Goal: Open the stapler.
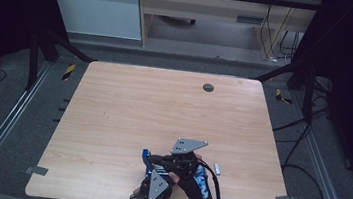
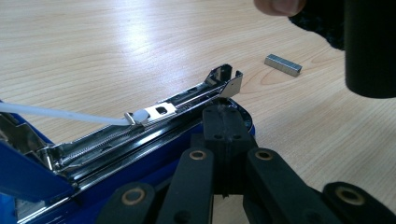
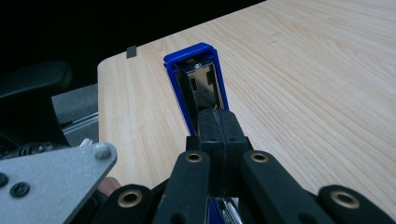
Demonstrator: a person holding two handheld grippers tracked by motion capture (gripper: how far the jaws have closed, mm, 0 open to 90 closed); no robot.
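A: Near edge of the wooden table (image 1: 113,102), two hand-held grippers crowded over an opened blue stapler (image 1: 146,157). Left gripper (image 2: 224,122) with jaws pressed together, apparently clamped on the stapler's blue base beside the bare metal staple channel (image 2: 154,121).

B: And the right gripper (image 3: 219,128)?

A: Jaws likewise closed, seemingly pinching the raised blue lid (image 3: 198,79), its chromed underside turned toward the camera. Hard to confirm the exact contact point under the pads.

B: Loose strip of staples (image 2: 283,64)?

A: Flat on the table, just beyond the channel's open front end and off to one side; in the high view at (image 1: 217,168), right of both hands, near the gloved right hand (image 1: 195,182). Untouched, clear of both sets of jaws.

B: Long axis?

A: Channel running away from the left jaws toward its open front end; strip lying roughly crosswise to it. Likely needs turning into line with the channel before dropping in.

B: Nearer hand?

A: Right one, by the high view. Both grips occupied, though, so one probably to be freed first.
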